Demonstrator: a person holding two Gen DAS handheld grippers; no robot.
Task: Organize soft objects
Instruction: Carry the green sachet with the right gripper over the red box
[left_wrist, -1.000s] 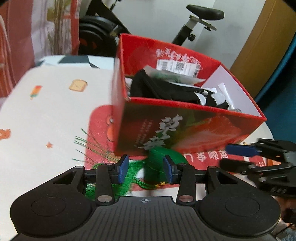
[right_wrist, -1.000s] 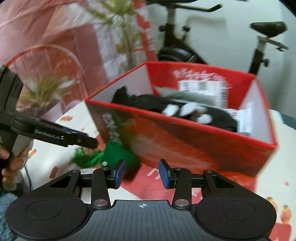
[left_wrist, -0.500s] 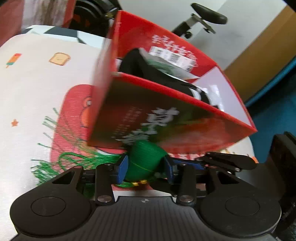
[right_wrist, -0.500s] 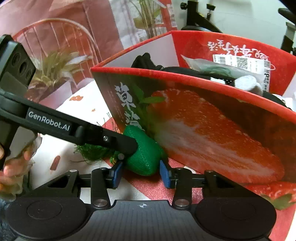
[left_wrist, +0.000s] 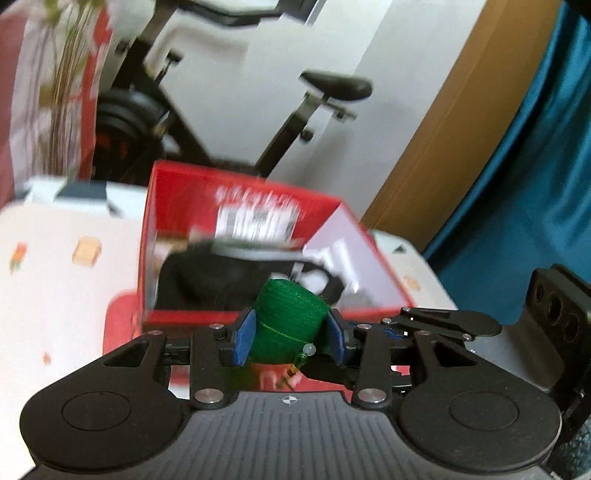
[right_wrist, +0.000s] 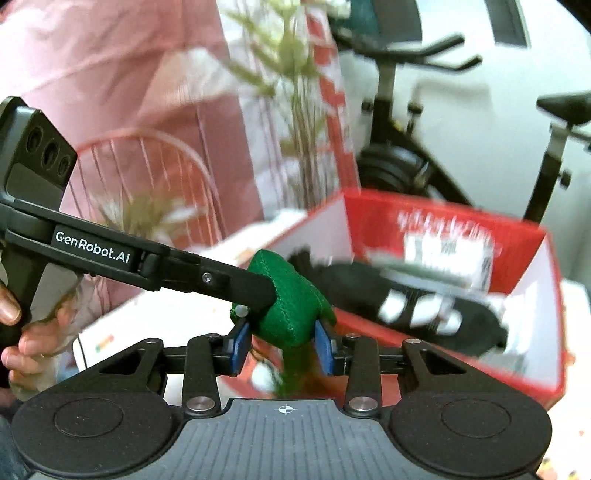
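Nearest the left wrist camera, the left gripper (left_wrist: 290, 338) was clamped on a green pouch (left_wrist: 287, 324), its blue pads pressed against both sides, with a small bead and cord hanging below. From the right wrist view the right gripper (right_wrist: 281, 341) flanked the same green pouch (right_wrist: 291, 302) with its pads close on either side; it seemed to grip too, though blur made firm contact hard to confirm. The left gripper's finger (right_wrist: 236, 286) reached in from the left and met the pouch there, so both tools held one item, lifted clear of the table (left_wrist: 55, 295).

Just beyond stood the open red box (left_wrist: 240, 192), already holding black clothing with white stripes (right_wrist: 406, 299) and a labelled packet (left_wrist: 255, 221). The pouch hung at about the height of the box's near rim, in front of it rather than inside.

Judging by this, part of the sorting was done: some soft goods sat in the box, while the pouch still needed carrying over the rim and releasing. Behind stood an exercise bike (left_wrist: 325, 96).
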